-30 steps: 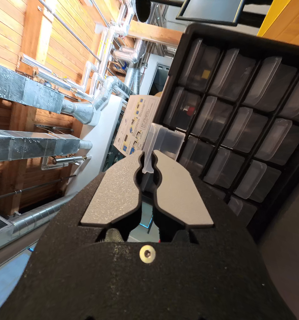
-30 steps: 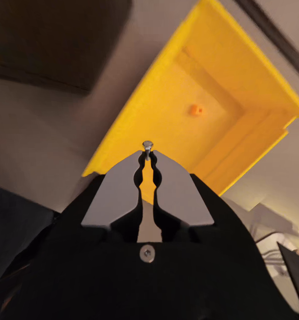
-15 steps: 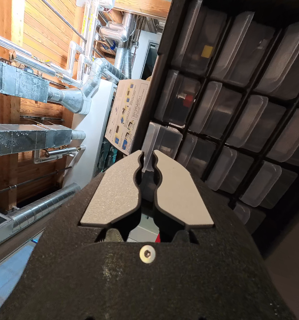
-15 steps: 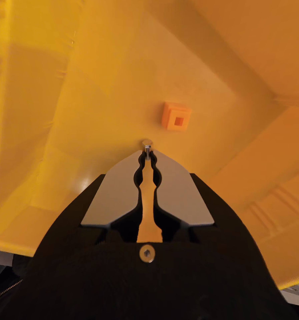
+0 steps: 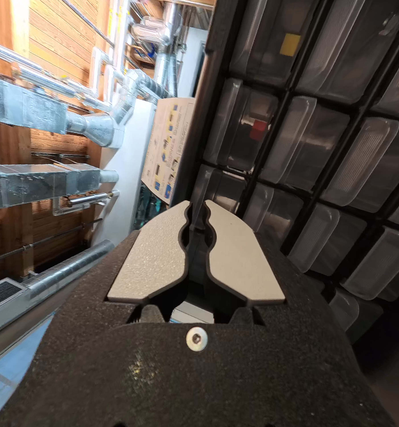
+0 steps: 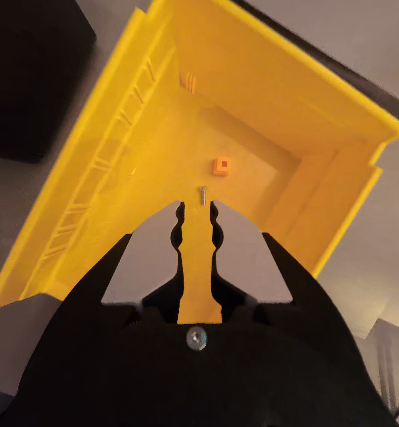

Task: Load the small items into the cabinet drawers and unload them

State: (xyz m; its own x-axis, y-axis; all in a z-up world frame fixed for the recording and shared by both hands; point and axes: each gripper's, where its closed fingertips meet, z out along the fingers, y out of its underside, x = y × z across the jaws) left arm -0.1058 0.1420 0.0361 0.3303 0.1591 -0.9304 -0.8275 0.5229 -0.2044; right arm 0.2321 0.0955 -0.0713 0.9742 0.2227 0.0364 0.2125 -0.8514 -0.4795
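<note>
Right gripper (image 6: 196, 202) has its fingers spread well apart over the yellow bin (image 6: 129, 129), holding nothing. The little silver screw (image 6: 203, 196) lies loose on the bin floor just past the fingertips, roughly in line with the gap, head pointing away from the gripper, and no finger touches it as far as I can see. A small orange square block (image 6: 222, 166) with a hole in its middle sits on the bin floor a bit farther on, near the screw but apart from it. The bin rests on a grey tabletop (image 6: 332, 41). Left gripper (image 5: 197, 204) is nearly closed, with only a narrow slot between the tips, and the clear front lip of a drawer (image 5: 203, 191) at the near edge of the black cabinet (image 5: 286, 97) sits right in that slot (looks pinched, though I can't swear the pads are actually pressing on it). That drawer looks about flush with its neighbours. Other clear drawers fill the grid, one with a red item (image 5: 258, 130) inside and one higher up with a yellow item (image 5: 290, 44). Silver ducts (image 5: 32, 111) and wood panelling sit off behind.
</note>
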